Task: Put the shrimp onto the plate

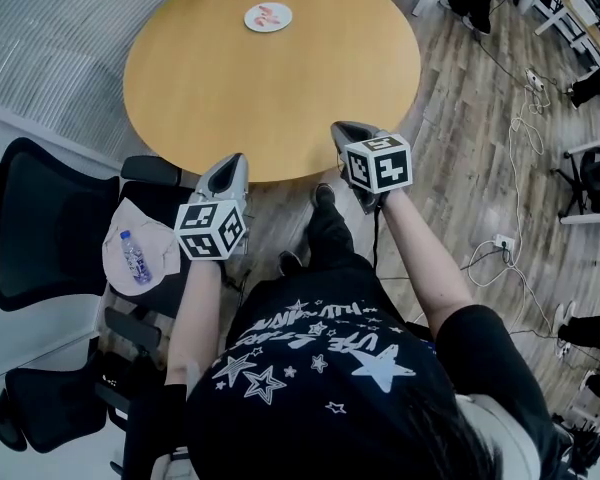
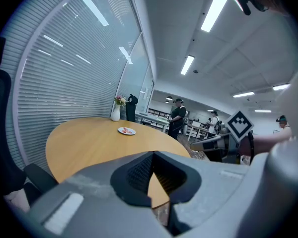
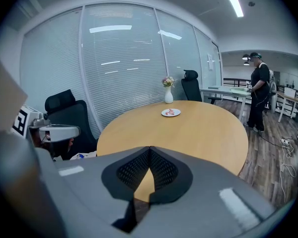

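Note:
A small white plate [image 1: 251, 21] sits at the far side of the round wooden table [image 1: 230, 98], with pink shrimp [image 1: 270, 13] lying on it. The same plate [image 2: 126, 131] [image 3: 171, 112] shows far off in both gripper views. My left gripper [image 1: 237, 159] [image 2: 153, 153] is held at the table's near edge, shut and with nothing in it. My right gripper [image 1: 338, 128] [image 3: 150, 148] hovers over the near edge to its right, also shut and holding nothing. Both are far from the plate.
A white vase [image 3: 168, 95] with flowers stands behind the plate. Black office chairs [image 1: 40, 218] stand at the left, one carrying a water bottle [image 1: 135, 256]. Cables [image 1: 520, 148] trail over the wood floor at the right. People [image 3: 259, 90] stand in the background.

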